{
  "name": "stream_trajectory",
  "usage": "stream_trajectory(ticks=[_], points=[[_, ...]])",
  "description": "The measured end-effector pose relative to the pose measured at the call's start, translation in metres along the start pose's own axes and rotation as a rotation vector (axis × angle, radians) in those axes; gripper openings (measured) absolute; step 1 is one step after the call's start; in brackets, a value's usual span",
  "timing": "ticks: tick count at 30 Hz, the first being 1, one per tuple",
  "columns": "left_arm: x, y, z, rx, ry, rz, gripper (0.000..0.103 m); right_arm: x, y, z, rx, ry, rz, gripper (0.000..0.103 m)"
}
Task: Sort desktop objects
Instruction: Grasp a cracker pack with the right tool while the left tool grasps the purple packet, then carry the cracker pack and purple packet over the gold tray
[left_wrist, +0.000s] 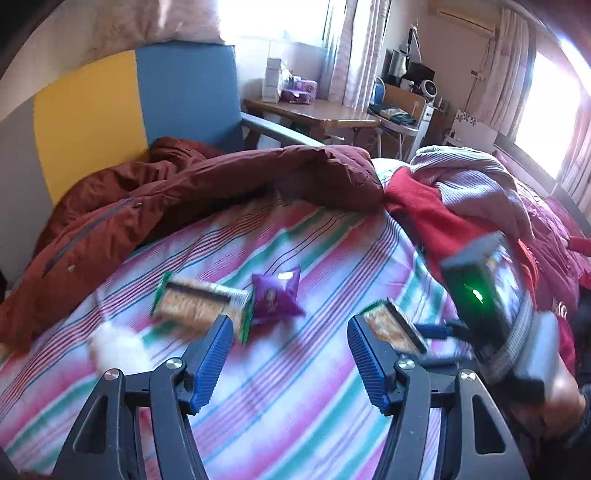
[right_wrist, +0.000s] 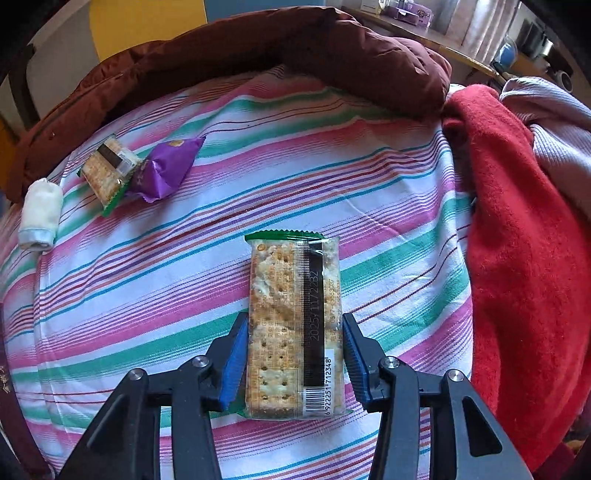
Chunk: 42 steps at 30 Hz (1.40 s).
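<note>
My right gripper (right_wrist: 294, 325) is shut on a cracker packet (right_wrist: 293, 317), green-edged with a black stripe, held lengthwise between the blue pads above the striped bedsheet (right_wrist: 184, 258). In the left wrist view that packet (left_wrist: 393, 326) shows at the right with the right gripper's body (left_wrist: 491, 295) behind it. My left gripper (left_wrist: 290, 336) is open and empty above the sheet. A second cracker packet (left_wrist: 203, 304) lies beside a purple snack pouch (left_wrist: 275, 297); both also show in the right wrist view, the packet (right_wrist: 107, 168) and the pouch (right_wrist: 166, 168). A white roll (right_wrist: 40, 214) lies at far left.
A dark red padded jacket (left_wrist: 166, 199) lies along the bed's far side. Red and lilac clothes (right_wrist: 517, 203) are piled at the right. A yellow and blue headboard (left_wrist: 140, 99) stands behind, and a wooden desk (left_wrist: 314, 114) with boxes further back.
</note>
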<state>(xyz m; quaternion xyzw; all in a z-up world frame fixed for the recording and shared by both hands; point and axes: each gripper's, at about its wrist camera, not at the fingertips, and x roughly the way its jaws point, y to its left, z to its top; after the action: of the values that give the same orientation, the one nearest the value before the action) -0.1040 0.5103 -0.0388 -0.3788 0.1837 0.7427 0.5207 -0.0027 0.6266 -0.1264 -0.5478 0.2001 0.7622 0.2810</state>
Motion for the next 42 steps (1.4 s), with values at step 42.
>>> stream_trajectory(ticks=[42], points=[[0.042, -0.008, -0.099, 0.025, 0.124, 0.069, 0.038, -0.014, -0.003, -0.010, -0.041, 0.001, 0.054, 0.062]])
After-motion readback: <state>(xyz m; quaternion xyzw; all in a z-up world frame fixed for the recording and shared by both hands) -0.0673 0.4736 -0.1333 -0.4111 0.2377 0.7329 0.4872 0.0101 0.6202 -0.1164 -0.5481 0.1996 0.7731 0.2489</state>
